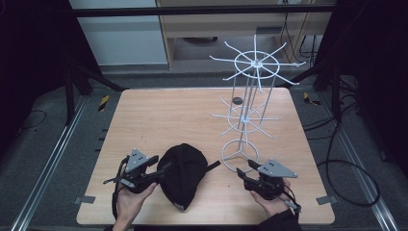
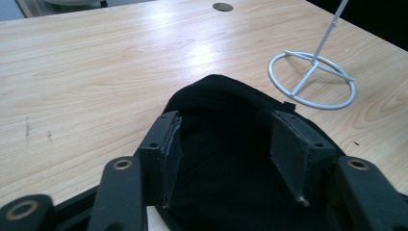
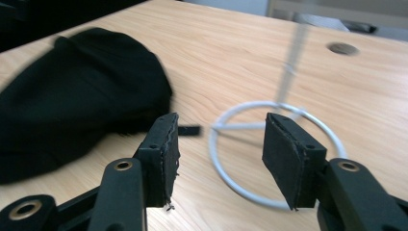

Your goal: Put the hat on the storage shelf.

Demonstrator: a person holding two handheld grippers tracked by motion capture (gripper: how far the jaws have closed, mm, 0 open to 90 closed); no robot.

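Both tongs gape empty: left tongs (image 2: 221, 149) over the cap (image 1: 184, 173), right tongs (image 3: 219, 154) before the rack (image 1: 245, 120). Hanging apparently unstarted.

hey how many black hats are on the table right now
1: a black hat lying flat at the table's near edge, between the left gripper and right gripper.

Black cap (image 1: 183, 174) beside white wire rack (image 1: 248, 115).
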